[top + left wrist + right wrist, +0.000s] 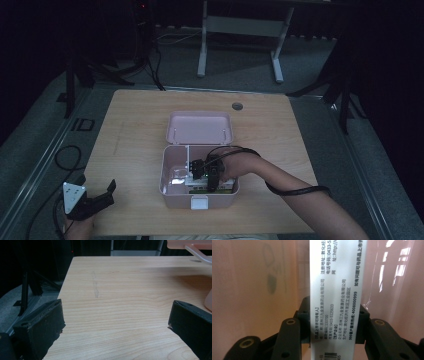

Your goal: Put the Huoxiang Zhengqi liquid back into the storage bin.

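On the wooden table (135, 130) sits a pale pink storage box (172, 196) with its lid (200, 127) swung open and lying flat behind it. The right claw (200, 167) reaches down into the box from the person's forearm, which comes in from the lower right with a black cable looped over it. In the right gripper view the right claw (333, 320) is clamped on a narrow white medicine carton (337, 290): both black jaws press against its long sides, and the printed face (small Chinese text, a phone number, a barcode at the bottom edge) runs straight up between them. The pink inner walls of the box stand close around the carton on both sides, so the carton is inside the box, held upright along the jaws. In the high view the carton (190, 179) seems to sit in the box's front part, beside a thin divider, though the dim light makes the exact compartment hard to tell. Something green shows just beneath it near the front wall.

The left claw (100, 197) rests at the near left corner of the table, well apart from the box, its grey three-cornered plate on top. Its jaws stand wide apart with bare wood between them; in the left gripper view the left claw (115, 320) looks across the table, and the pink box (208, 300) edges in at the far right.
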`<action>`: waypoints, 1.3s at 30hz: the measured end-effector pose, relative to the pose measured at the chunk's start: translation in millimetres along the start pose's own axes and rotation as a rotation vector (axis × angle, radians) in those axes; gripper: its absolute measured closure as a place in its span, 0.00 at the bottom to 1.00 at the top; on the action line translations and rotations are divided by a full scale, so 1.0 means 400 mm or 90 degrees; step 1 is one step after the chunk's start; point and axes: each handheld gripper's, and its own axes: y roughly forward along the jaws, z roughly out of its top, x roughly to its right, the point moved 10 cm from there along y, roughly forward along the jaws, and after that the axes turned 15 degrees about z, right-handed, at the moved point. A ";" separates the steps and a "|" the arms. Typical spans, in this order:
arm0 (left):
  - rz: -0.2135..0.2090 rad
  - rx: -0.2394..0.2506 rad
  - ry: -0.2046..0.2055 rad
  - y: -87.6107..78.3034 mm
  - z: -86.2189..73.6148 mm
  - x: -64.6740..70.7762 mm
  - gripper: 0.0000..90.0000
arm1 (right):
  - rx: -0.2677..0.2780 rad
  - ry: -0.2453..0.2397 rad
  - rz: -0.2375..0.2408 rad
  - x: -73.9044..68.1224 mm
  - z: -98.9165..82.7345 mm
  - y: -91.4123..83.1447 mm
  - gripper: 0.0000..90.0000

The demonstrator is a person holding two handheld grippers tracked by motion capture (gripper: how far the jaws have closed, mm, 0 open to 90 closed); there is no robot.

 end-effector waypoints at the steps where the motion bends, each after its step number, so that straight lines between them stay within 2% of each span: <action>1: 0.000 0.000 0.000 0.000 0.000 0.000 0.00 | 0.001 0.000 0.001 0.000 0.000 0.001 0.68; 8: 0.001 -0.001 0.001 0.000 0.000 0.000 0.00 | 0.012 -0.007 0.013 -0.009 0.003 -0.010 0.63; 9: 0.001 -0.001 0.004 0.000 -0.001 0.000 0.00 | 0.015 -0.015 0.003 -0.018 0.000 -0.032 0.59; 11: 0.001 0.000 0.003 0.000 0.000 0.000 0.00 | 0.024 -0.016 0.003 -0.027 -0.001 -0.049 0.58; 14: 0.001 0.000 0.002 0.000 0.000 0.000 0.00 | 0.027 -0.021 0.001 -0.029 -0.003 -0.058 0.57; 15: 0.001 0.000 0.002 0.000 0.000 0.000 0.00 | 0.037 -0.016 -0.014 -0.030 -0.014 -0.087 0.57; 20: 0.001 -0.001 0.002 0.000 0.000 0.000 0.00 | 0.066 -0.024 -0.034 -0.034 -0.029 -0.129 0.54; 21: 0.000 0.000 0.001 0.000 0.000 0.000 0.00 | 0.090 -0.029 -0.038 -0.041 -0.036 -0.151 0.50; 24: 0.001 0.000 0.003 0.000 0.000 0.000 0.00 | 0.125 -0.035 -0.051 -0.047 -0.055 -0.184 0.44; 25: 0.001 0.000 0.003 0.000 0.000 0.000 0.00 | 0.125 -0.035 -0.051 -0.047 -0.055 -0.184 0.44; 27: 0.000 -0.004 0.005 0.000 -0.002 0.000 0.00 | 0.155 -0.031 -0.053 -0.047 -0.071 -0.206 0.41; 29: 0.000 -0.004 0.005 0.000 -0.002 0.001 0.00 | 0.185 -0.025 -0.073 -0.038 -0.089 -0.229 0.37; 30: 0.000 -0.004 0.005 0.000 -0.002 0.001 0.00 | 0.218 -0.013 -0.085 -0.033 -0.110 -0.251 0.35; 31: 0.001 -0.004 0.004 0.000 -0.002 0.001 0.00 | 0.218 -0.013 -0.085 -0.033 -0.110 -0.251 0.32; 32: 0.001 -0.004 0.003 0.000 -0.001 0.001 0.00 | 0.235 -0.008 -0.095 -0.029 -0.121 -0.262 0.30; 35: 0.002 -0.005 0.003 0.000 -0.002 0.000 0.00 | 0.284 -0.002 -0.098 -0.023 -0.154 -0.290 0.19; 36: 0.002 -0.005 0.003 0.000 -0.002 0.000 0.00 | 0.319 0.002 -0.088 -0.019 -0.175 -0.304 0.14; 37: 0.002 -0.005 0.003 0.000 -0.002 0.000 0.00 | 0.319 0.002 -0.088 -0.019 -0.175 -0.304 0.14; 39: 0.002 -0.006 0.003 0.001 -0.002 0.000 0.00 | 0.345 0.006 -0.113 -0.001 -0.212 -0.315 0.14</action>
